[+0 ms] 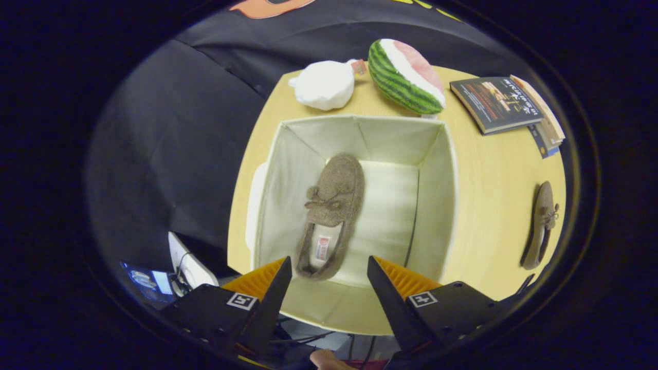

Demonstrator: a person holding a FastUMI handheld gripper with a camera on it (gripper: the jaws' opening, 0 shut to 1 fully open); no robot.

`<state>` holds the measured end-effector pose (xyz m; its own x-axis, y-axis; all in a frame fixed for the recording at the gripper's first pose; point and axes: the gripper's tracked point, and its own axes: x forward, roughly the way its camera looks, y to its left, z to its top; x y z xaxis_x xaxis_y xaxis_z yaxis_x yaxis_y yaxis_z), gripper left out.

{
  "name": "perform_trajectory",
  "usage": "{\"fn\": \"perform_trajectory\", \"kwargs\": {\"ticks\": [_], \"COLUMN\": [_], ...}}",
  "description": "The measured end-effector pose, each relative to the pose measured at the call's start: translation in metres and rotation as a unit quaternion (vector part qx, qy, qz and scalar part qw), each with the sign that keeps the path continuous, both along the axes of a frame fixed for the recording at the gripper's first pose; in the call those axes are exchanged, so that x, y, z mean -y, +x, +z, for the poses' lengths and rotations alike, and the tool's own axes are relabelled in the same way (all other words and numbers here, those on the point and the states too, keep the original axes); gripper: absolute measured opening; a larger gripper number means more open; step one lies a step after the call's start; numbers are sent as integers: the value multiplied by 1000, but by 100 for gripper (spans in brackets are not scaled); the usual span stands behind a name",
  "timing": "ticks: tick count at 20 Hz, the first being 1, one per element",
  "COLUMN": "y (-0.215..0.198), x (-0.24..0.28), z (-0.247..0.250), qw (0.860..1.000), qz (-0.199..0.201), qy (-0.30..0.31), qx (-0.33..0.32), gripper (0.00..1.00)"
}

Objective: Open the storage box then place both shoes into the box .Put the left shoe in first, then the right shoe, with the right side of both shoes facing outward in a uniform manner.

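The cream fabric storage box (441,190) stands open on the wooden table, seen from above. One brown moccasin shoe (333,205) lies flat on the box floor toward its left wall, heel nearest the fingers and toe pointing away. The other brown shoe (541,226) lies on the table to the right of the box. My gripper (329,270) hovers above the near rim of the box, open, with nothing between its black fingers (272,303). The heel of the boxed shoe shows in the gap between the fingertips, well below them.
Beyond the box sit a white plush toy (324,85) and a watermelon-shaped cushion (406,77). A small stack of books (506,105) lies at the far right of the table (488,174). A fingertip (329,359) shows below the gripper.
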<state>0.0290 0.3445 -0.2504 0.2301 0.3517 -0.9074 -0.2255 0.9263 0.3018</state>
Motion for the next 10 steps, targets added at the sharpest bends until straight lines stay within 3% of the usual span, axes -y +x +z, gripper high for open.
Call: {"fn": "perform_trajectory", "kwargs": {"ticks": [5, 10], "y": [-3, 16], "x": [80, 193], "z": [53, 58], "qw": [999, 998], "qz": [4, -24], "qy": [20, -10], "qx": [36, 56], "gripper": [96, 96]}}
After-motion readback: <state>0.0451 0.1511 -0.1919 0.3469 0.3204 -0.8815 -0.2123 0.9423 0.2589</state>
